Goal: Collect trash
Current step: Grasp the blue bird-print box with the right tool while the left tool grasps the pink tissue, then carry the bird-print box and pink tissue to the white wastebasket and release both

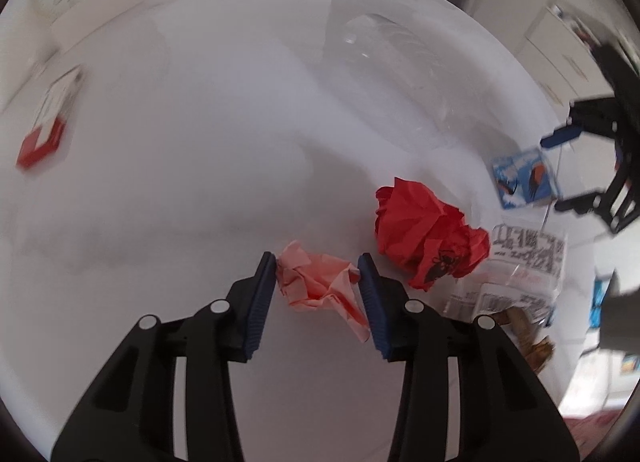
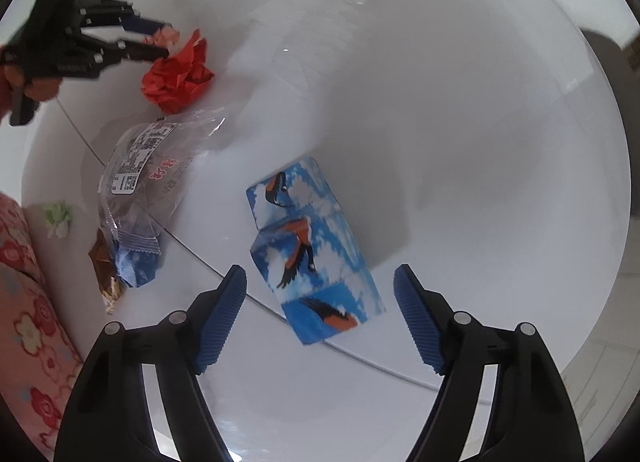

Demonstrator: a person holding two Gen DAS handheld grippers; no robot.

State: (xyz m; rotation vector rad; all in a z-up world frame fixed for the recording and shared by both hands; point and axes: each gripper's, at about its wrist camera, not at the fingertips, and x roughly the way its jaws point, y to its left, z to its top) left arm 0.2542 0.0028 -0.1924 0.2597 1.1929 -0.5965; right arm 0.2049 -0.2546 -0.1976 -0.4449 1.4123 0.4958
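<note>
My left gripper has its jaws on both sides of a crumpled pink paper on the white table; the pads touch or nearly touch it. A crumpled red paper lies just right of it. A clear printed wrapper lies further right. My right gripper is open, its jaws either side of the near end of a blue bird-printed box. The left gripper, the pink paper, the red paper and the wrapper show at the left of the right wrist view.
A red and white box lies at the table's far left. A faint clear plastic item lies at the back. A flowered cloth and a small green-white scrap are beside the table's edge.
</note>
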